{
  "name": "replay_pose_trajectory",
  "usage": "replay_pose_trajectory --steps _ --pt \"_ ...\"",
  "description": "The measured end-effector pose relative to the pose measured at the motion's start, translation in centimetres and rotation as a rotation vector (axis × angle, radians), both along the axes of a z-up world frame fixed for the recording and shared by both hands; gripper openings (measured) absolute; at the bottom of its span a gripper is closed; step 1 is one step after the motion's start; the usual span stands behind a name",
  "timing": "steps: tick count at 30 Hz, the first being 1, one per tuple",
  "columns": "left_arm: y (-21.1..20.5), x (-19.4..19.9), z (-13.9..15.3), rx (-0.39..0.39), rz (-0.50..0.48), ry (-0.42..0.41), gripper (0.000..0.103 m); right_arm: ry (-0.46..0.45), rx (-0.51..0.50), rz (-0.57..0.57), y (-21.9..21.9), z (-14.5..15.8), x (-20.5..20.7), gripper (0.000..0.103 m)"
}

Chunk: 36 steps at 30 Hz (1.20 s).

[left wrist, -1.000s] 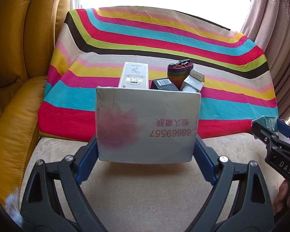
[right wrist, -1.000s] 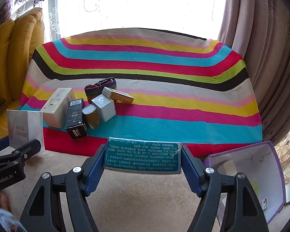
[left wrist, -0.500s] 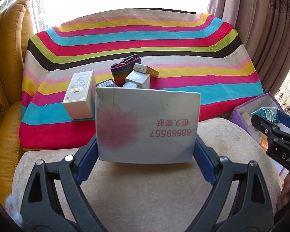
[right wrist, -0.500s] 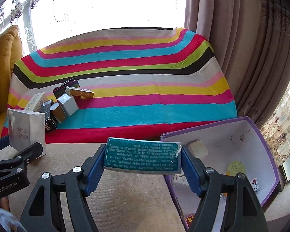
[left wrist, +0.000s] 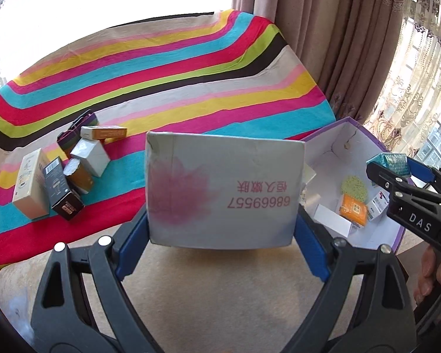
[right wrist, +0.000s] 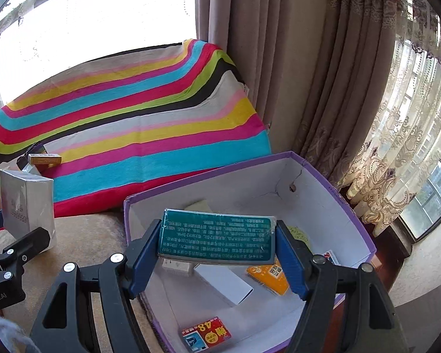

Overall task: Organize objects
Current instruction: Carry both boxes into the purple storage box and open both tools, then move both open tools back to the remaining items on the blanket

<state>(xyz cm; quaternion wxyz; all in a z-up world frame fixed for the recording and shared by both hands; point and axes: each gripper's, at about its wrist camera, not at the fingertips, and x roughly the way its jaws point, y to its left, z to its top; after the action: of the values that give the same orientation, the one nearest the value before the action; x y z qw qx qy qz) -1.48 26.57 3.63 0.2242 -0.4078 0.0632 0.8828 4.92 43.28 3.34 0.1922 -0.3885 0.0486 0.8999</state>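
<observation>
Both grippers have swung rightward since a second ago, away from the striped blanket and toward the purple box, which now fills the right wrist view.

Largest of the held things, the silver carton with a pink flower print and red digits sits clamped between the blue pads of the left gripper, held level over the beige cushion, just left of the purple box. The right gripper hangs over the open box, its jaws closed on one flat teal packet covered in fine print.

Inside the box lie one white carton, one orange packet, one red-and-yellow card near the front wall and a pale green pad, partly hidden.

Far left on the blanket, six small packages cluster together, some upright, some tipped.
</observation>
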Motion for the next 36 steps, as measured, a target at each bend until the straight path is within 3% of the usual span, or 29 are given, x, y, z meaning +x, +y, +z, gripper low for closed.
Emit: replay_pose_trajectory --steps 8,10,13,19,25,36 --pt "6.1 -0.1 1.0 0.089 -0.179 -0.008 0.093 0.008 0.029 -0.092 3.3 0.3 1.1 0.076" --pt "7.1 -0.5 0.9 0.1 -0.207 -0.032 0.096 0.015 0.028 -0.114 4.0 0.4 1.5 0.085" --pt "7.6 -0.7 0.8 0.114 -0.216 -0.057 0.097 0.022 0.019 -0.131 4.6 0.4 1.8 0.086" --pt "5.4 -0.8 1.4 0.176 -0.157 -0.066 0.098 0.019 0.007 -0.125 4.6 0.4 1.7 0.086" --pt "3.0 -0.6 1.9 0.171 -0.152 -0.035 0.098 0.014 0.014 -0.1 3.5 0.6 1.3 0.086" --pt "-2.7 -1.8 1.5 0.085 0.005 -0.032 0.098 0.019 0.05 0.009 -1.6 1.6 -0.6 0.091"
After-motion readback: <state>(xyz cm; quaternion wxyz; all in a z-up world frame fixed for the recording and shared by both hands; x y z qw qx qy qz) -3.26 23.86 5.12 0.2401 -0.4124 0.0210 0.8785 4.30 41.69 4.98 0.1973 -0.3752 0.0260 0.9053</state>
